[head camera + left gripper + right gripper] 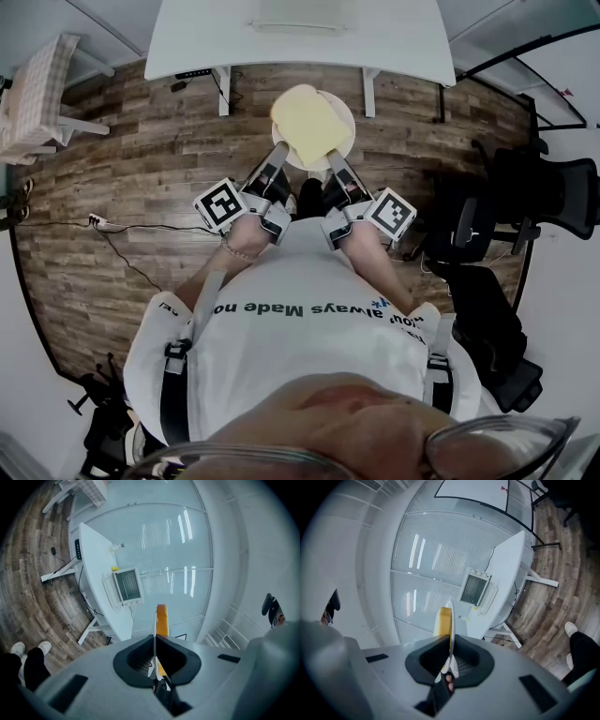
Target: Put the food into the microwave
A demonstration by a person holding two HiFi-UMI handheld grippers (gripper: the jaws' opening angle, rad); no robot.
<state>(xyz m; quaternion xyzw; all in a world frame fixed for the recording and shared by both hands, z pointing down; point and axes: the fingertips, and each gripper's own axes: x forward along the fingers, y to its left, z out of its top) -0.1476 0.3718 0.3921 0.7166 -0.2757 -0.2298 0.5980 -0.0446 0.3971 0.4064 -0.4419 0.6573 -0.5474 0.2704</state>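
Over the brown wood-plank floor (141, 187), a pale yellow slab of food (309, 124) lies flat on a round white plate (349, 117), long axis pointing toward the white table (300, 37). Left gripper (279, 150) and right gripper (333, 159) each pinch the plate's near rim; food sits just beyond them.

I count two: left gripper (279, 150), right gripper (335, 161). One plate (346, 120). One yellow slice (307, 122). One microwave (127, 586). One table (300, 42). Two white shoes (44, 646). Black chairs (553, 192): number unclear to me.
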